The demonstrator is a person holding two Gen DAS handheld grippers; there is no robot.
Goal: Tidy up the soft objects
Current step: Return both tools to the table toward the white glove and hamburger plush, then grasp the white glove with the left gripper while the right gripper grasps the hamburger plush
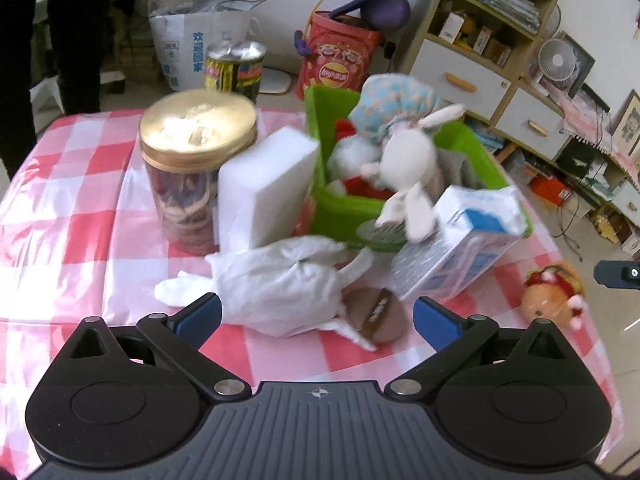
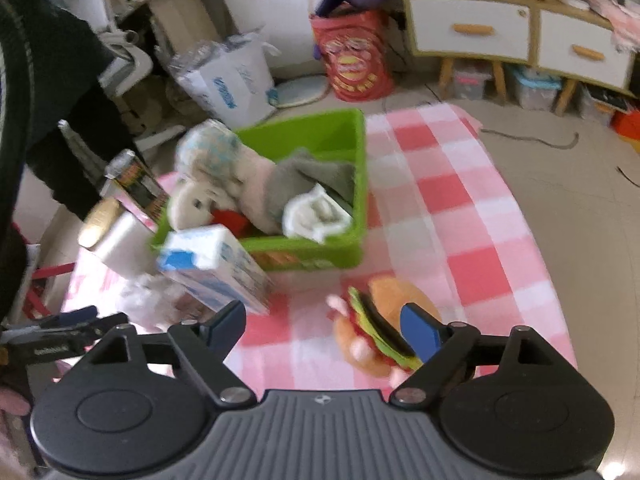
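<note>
A green bin [image 1: 340, 208] [image 2: 304, 256] on the pink checked table holds a white rabbit plush [image 1: 408, 160], a blue patterned plush [image 1: 392, 96] [image 2: 212, 148], grey cloth [image 2: 316, 176] and red fabric. A white cloth toy [image 1: 280, 288] lies just ahead of my open left gripper [image 1: 316, 316], between its fingers. A burger plush [image 2: 380, 328] [image 1: 554, 296] lies on the table; my open right gripper [image 2: 324, 328] is just over it, the right finger beside it.
A gold-lidded jar [image 1: 192, 168], a white foam block [image 1: 264, 188] and a blue-white carton [image 1: 460, 248] [image 2: 216, 268] stand next to the bin. A brown disc [image 1: 376, 316] lies by the cloth toy. Cabinets [image 2: 512, 32], bags and a red bucket [image 1: 340, 60] stand behind.
</note>
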